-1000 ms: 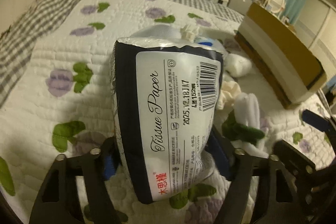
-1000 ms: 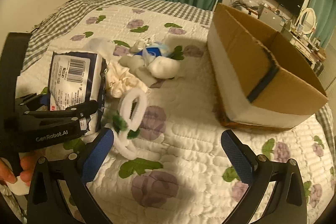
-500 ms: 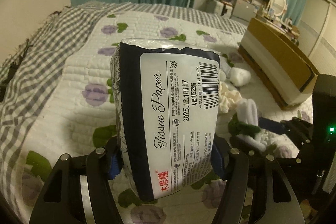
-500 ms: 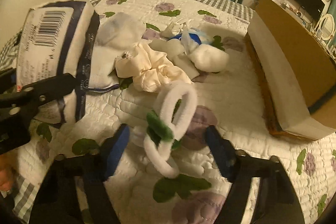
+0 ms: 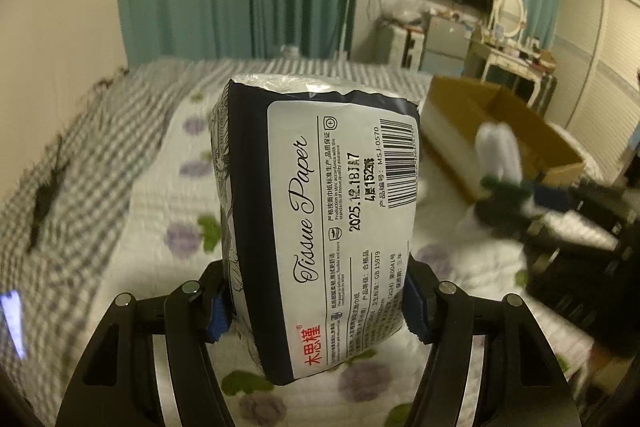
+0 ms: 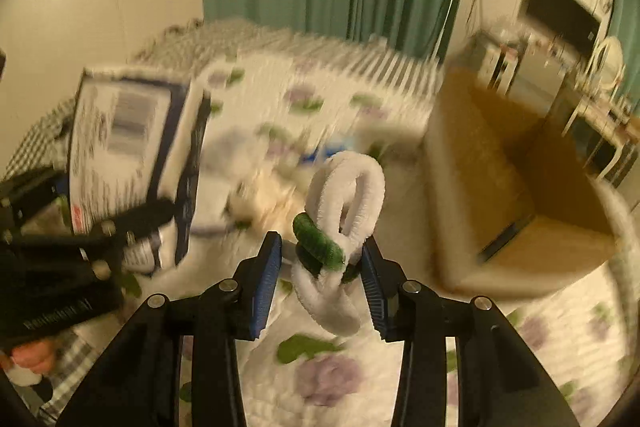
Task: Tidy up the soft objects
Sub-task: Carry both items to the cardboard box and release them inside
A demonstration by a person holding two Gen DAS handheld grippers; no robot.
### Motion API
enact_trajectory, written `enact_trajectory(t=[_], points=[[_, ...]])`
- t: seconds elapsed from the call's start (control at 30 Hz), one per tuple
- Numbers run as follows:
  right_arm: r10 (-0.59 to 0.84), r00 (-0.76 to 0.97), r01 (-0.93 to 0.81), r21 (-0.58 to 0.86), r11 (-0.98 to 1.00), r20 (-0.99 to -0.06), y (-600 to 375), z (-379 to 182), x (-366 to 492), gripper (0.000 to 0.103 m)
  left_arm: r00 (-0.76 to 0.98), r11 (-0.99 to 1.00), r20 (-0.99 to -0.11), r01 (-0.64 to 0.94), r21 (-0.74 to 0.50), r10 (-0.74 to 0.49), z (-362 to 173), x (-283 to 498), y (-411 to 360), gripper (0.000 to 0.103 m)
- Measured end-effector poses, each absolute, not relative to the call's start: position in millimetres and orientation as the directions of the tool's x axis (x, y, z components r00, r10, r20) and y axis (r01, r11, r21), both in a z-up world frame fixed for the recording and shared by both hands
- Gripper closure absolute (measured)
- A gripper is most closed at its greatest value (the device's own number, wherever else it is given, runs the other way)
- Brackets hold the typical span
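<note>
My left gripper (image 5: 316, 311) is shut on a tissue paper pack (image 5: 320, 227), dark blue with a white label, and holds it upright above the bed. The pack also shows at the left of the right wrist view (image 6: 132, 155). My right gripper (image 6: 320, 267) is shut on a white fuzzy loop toy with a green band (image 6: 340, 227) and holds it lifted off the quilt. That toy shows blurred at the right of the left wrist view (image 5: 500, 163). An open cardboard box (image 6: 520, 187) stands on the bed to the right.
A floral quilt (image 6: 328, 379) covers the bed over a checked sheet (image 5: 80, 155). A blurred pile of cream and white soft items (image 6: 264, 195) lies mid-bed. Green curtains, a TV and a dresser with a mirror stand beyond.
Both grippers have risen from the bed. The right gripper closed on the white loop toy and lifted it. The left gripper lifted the tissue pack higher.
</note>
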State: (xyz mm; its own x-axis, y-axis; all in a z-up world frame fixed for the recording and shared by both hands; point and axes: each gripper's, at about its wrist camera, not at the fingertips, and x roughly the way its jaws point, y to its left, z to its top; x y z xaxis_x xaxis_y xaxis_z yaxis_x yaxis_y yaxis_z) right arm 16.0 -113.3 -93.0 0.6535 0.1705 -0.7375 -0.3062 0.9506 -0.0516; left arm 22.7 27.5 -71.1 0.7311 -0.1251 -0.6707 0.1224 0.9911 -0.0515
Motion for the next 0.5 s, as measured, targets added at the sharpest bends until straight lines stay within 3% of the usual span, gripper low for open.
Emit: enact_trajectory(t=[0.3,0.5], points=[[0.165,0.804,-0.251,-0.076,0.965,-0.571,-179.7,41.9,40.8,0.064,0.803,0.964,-0.547,0.262,-0.036,-0.239,9.8,45.7,-43.0,0.038],[0.094,0.852,-0.159,-0.084,0.984,-0.515,-235.4,78.0,67.0,0.064,0.789,0.942,-0.533,0.333,-0.048,-0.306,29.6,89.7,-95.4,0.038]])
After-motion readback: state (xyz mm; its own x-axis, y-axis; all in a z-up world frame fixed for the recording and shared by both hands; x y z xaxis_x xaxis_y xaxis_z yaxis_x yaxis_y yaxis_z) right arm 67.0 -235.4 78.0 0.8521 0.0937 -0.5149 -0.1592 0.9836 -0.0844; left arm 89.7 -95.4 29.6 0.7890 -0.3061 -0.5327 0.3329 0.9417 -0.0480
